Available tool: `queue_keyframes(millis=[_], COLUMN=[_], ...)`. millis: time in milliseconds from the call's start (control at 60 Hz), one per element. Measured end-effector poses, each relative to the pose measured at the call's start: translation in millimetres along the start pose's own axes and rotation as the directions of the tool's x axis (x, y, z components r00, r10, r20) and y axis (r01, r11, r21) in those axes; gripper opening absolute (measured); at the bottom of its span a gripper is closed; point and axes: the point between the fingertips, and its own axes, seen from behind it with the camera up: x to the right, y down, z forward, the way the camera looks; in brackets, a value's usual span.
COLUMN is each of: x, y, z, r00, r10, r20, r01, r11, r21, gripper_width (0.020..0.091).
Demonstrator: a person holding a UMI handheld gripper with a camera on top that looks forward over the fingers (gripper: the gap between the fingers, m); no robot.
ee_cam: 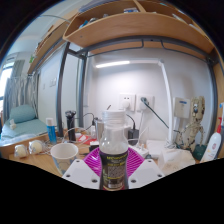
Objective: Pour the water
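Clamped between the pink pads [95, 158] of the hand-held gripper [114, 170], a clear plastic bottle [114, 150] with a dark label stands upright, cap on or neck narrow, hard to tell. Both fingers appear to press its sides. Just left and ahead sits a white paper cup [65, 156] on the cluttered tabletop [20, 152]. My judgement: tilting too fast, or off-line from the cup, could spill water, and a smooth bottle might slip in the grip.

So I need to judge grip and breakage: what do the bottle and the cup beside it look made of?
Bottle: seemingly clear glossy plastic, see-through walls, white cap, dark label; it stands between the hand-held gripper fingers. Cup: matte white, possibly paper or plastic; unclear.
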Motion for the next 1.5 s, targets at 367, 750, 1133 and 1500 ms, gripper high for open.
queue_keyframes(millis=[367,750,1133,1500], x=[7,2,-2,5], y=[10,21,-4,-15], z=[0,-69,-220,-256], r00=[0.998,0.99,0.961,0.956], r10=[0.052,0.109,0.074,0.101], r20=[-0.024,-0.084,-0.265,-0.275], r01=[-0.052,-0.115,-0.073,-0.083], r11=[0.999,0.991,0.997,0.994], r21=[0.001,-0.064,0.01,0.077], gripper_width=[0.0393,0.08,0.0807,0.0803])
